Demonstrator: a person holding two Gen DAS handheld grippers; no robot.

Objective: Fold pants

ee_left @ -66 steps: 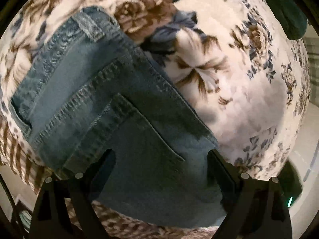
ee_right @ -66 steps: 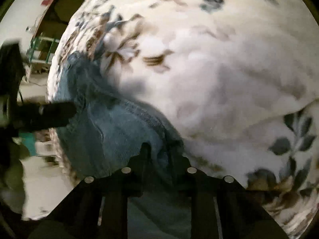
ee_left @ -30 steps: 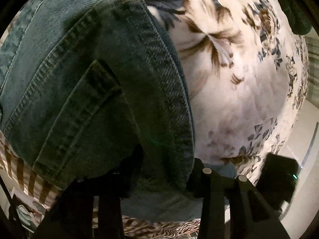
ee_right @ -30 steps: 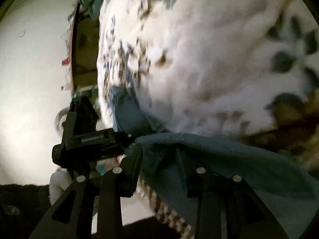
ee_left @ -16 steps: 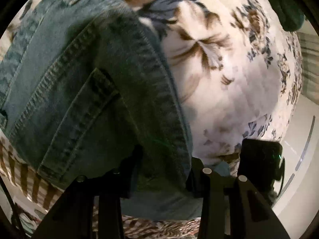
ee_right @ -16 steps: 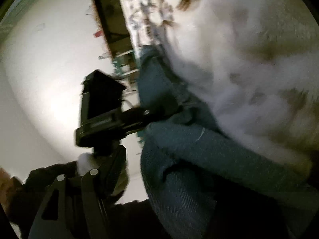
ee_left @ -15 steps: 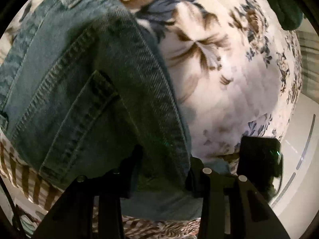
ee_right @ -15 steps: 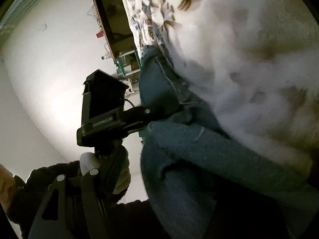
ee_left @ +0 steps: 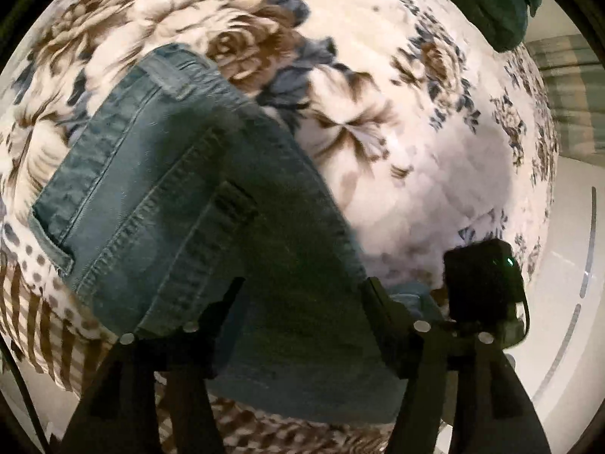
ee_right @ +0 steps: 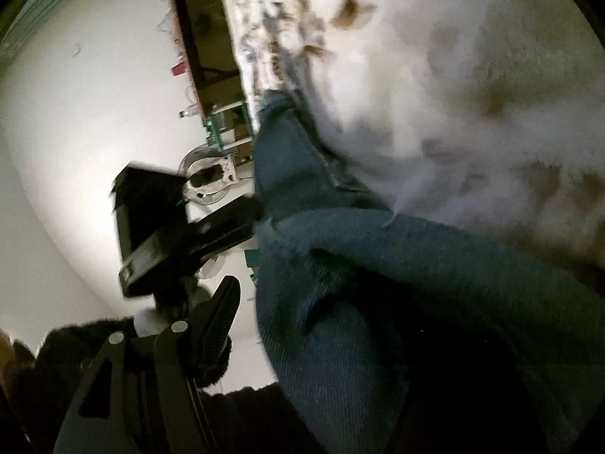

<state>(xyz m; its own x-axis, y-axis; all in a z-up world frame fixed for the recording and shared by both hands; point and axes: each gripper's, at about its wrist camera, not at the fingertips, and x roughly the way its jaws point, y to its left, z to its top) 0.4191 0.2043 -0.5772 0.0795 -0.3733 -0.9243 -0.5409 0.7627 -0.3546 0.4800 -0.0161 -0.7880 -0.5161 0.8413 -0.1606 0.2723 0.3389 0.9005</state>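
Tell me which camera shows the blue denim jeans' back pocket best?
The left wrist view: the blue denim jeans' back pocket and its stitching lie plainly on the floral blanket. The right wrist view shows only blurred, dark denim folds, no pocket.

Bedroom in a home: a plush floral blanket covers the bed, a dark green pillow at its far end (partly cropped), cluttered shelving against a plain wall.
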